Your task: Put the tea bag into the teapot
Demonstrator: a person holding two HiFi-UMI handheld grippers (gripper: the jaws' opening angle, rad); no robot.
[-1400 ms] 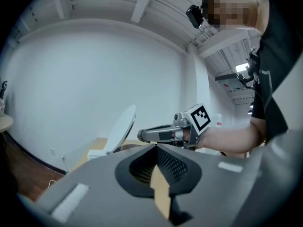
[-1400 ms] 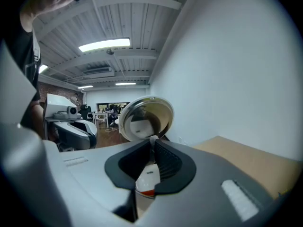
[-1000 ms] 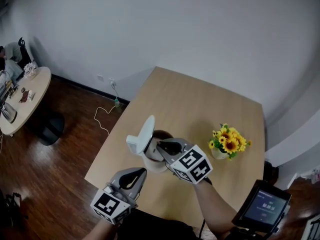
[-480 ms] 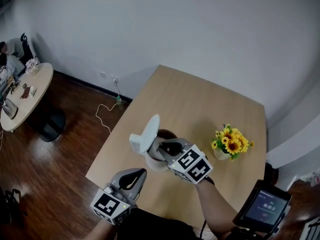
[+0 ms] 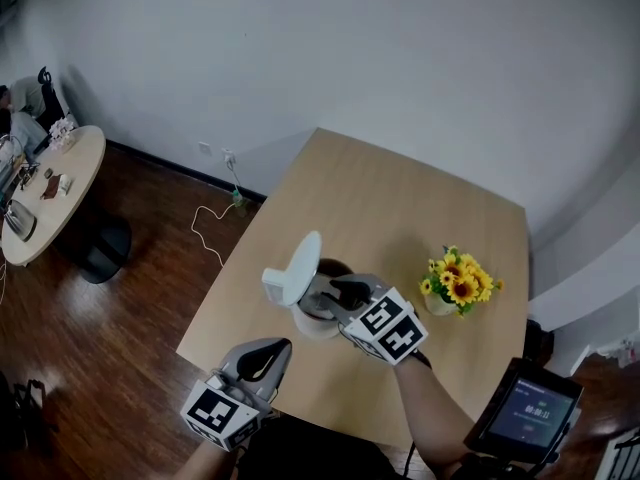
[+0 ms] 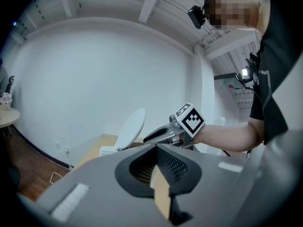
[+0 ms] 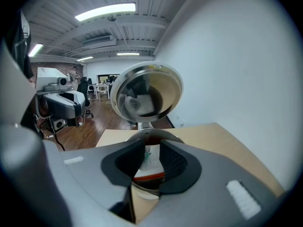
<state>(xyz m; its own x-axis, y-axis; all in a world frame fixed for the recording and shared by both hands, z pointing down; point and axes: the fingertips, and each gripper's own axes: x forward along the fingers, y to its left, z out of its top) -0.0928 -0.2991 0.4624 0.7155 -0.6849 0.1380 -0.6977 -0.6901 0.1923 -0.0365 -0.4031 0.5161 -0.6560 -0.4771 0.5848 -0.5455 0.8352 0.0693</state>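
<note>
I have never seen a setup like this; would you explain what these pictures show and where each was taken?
There is no robot: a person holds a two-jaw gripper in each hand. The head view looks down from the person's head onto a light wooden table, where a white teapot with its lid tipped open and a pot of yellow sunflowers stand. The other two pictures come from cameras on the grippers. The right gripper hangs over the teapot's mouth with a white tea bag between its jaws. The left gripper, jaws together and empty, is held off the table's near edge.
</note>
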